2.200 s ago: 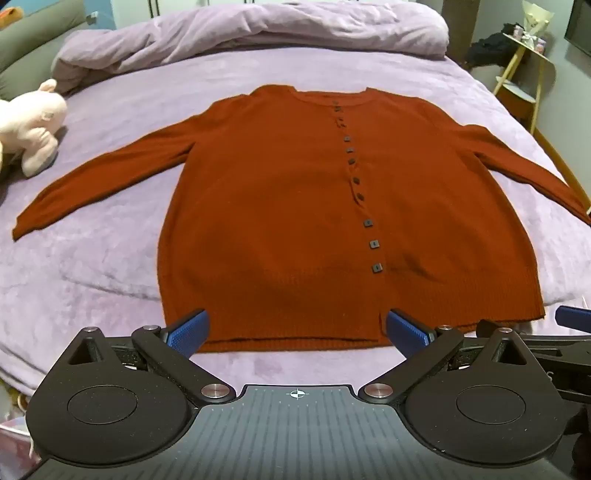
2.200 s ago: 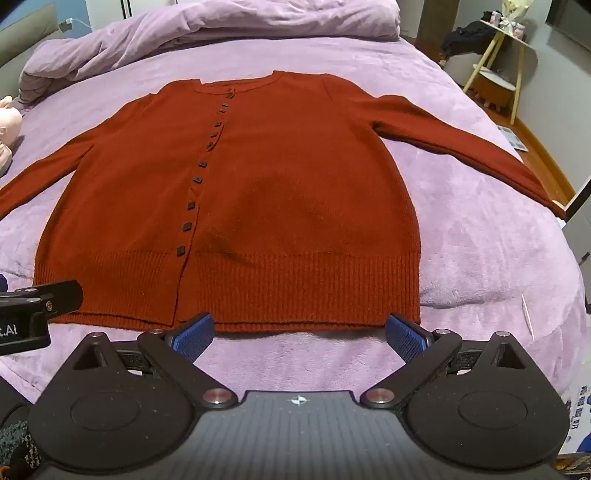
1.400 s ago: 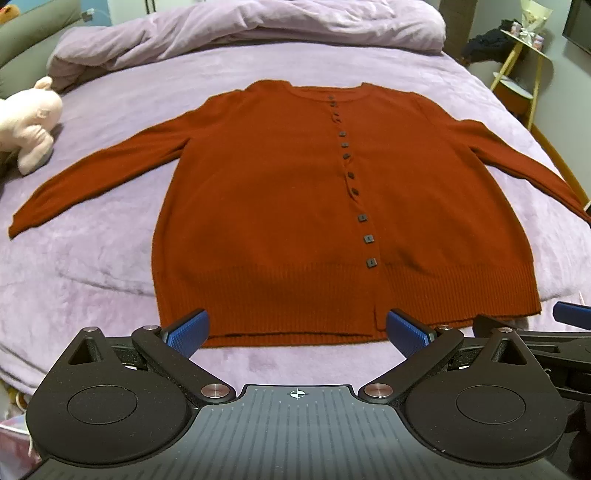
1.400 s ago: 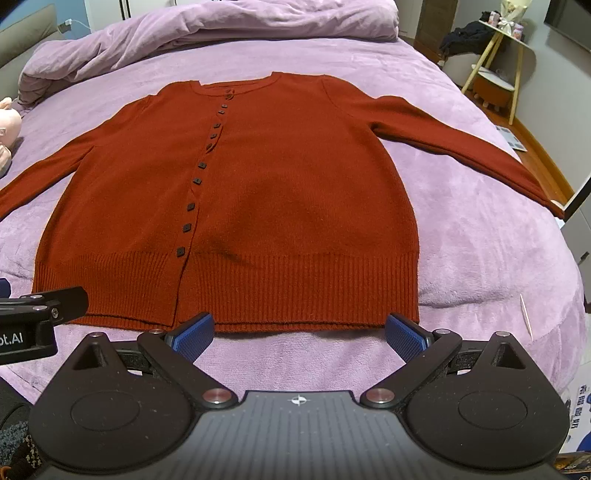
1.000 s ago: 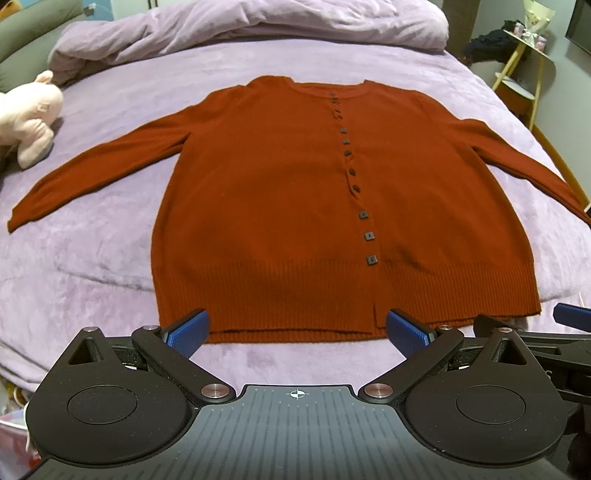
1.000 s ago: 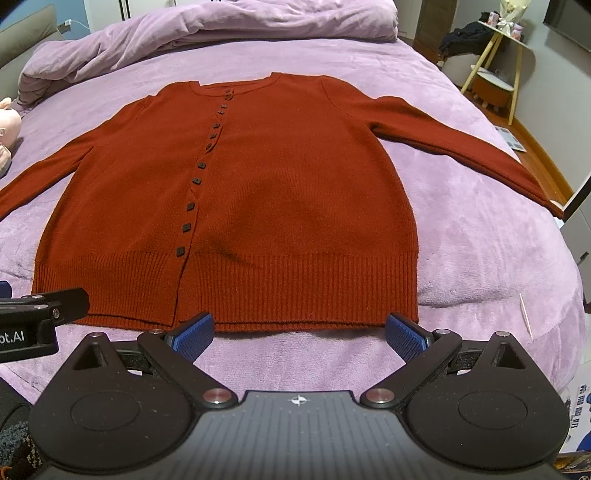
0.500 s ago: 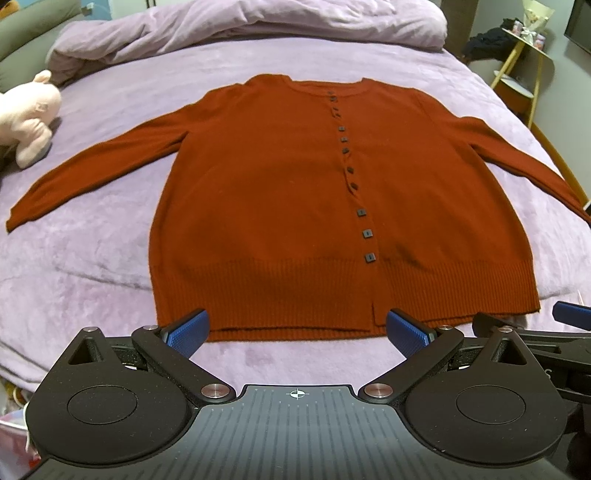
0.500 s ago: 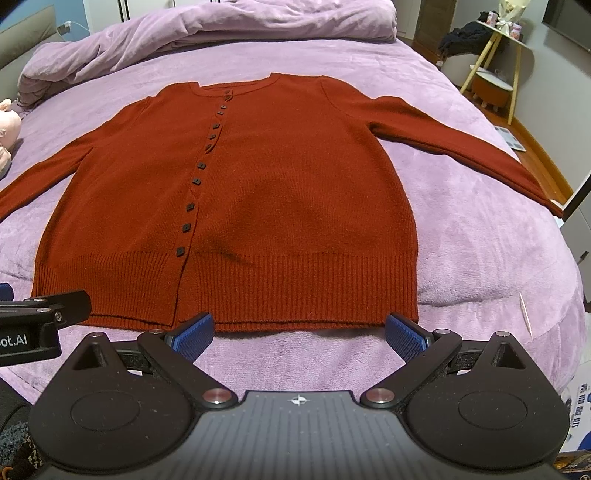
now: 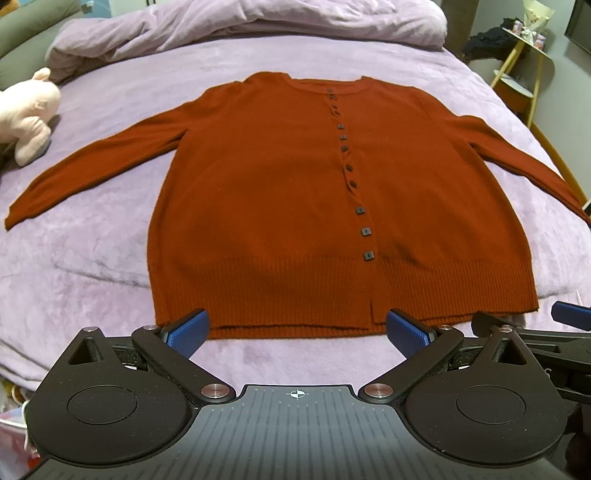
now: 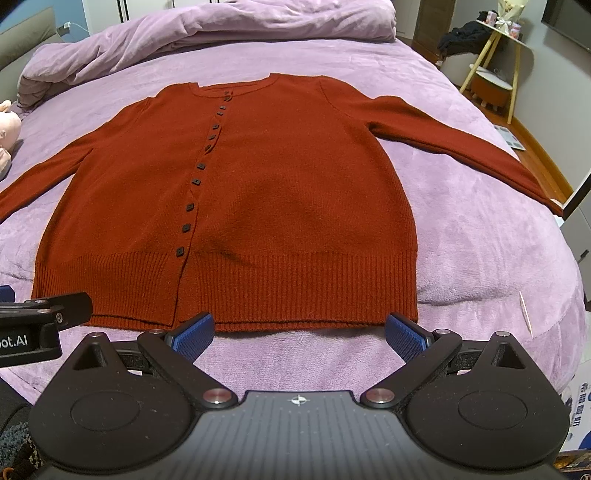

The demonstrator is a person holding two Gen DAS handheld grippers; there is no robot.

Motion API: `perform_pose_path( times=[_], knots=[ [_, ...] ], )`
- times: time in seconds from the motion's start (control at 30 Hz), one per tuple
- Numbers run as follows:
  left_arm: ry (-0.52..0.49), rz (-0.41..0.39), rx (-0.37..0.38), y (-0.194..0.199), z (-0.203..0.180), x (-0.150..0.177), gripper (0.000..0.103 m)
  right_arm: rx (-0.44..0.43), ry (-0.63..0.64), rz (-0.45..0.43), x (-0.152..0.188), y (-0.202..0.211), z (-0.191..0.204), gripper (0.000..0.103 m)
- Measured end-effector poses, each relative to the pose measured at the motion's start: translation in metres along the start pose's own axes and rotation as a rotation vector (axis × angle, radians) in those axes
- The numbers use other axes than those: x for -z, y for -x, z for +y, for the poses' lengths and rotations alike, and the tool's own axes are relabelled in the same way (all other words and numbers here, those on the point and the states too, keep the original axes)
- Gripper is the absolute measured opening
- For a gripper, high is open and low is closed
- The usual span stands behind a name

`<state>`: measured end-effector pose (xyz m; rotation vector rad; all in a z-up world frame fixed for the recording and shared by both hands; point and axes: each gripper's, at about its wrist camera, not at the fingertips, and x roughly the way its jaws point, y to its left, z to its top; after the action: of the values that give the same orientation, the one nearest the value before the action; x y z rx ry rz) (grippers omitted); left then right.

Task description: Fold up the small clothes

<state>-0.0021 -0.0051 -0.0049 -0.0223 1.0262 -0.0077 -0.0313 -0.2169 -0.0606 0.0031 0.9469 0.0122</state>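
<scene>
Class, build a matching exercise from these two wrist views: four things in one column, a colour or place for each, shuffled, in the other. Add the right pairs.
Things
1. cardigan
2. plush toy
3. duvet
4. left claw

Descriptions
A. pale pink, by the cardigan's left sleeve
B. open, at the ribbed hem
C. rust red, spread flat, buttoned
D. lilac, bunched at the far end of the bed

Pairs: 1-C, 2-A, 3-D, 4-B

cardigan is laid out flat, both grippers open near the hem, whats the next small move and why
Probably ease the left gripper toward the left sleeve to fold it inward. The cardigan lies flat and buttoned on the bed, sleeves spread; both the left and the right gripper are open, holding nothing, short of the hem.
</scene>
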Motion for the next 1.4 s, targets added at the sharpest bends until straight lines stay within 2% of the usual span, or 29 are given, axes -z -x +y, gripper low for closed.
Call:
perform_pose_path(
  times=[1.4],
  knots=[
    [0.005,0.023,0.010,-0.0024,0.0014,-0.0007,0.103,-0.010,-0.016,-0.004,0.0011,-0.0015,-0.0036,0.099]
  ],
)
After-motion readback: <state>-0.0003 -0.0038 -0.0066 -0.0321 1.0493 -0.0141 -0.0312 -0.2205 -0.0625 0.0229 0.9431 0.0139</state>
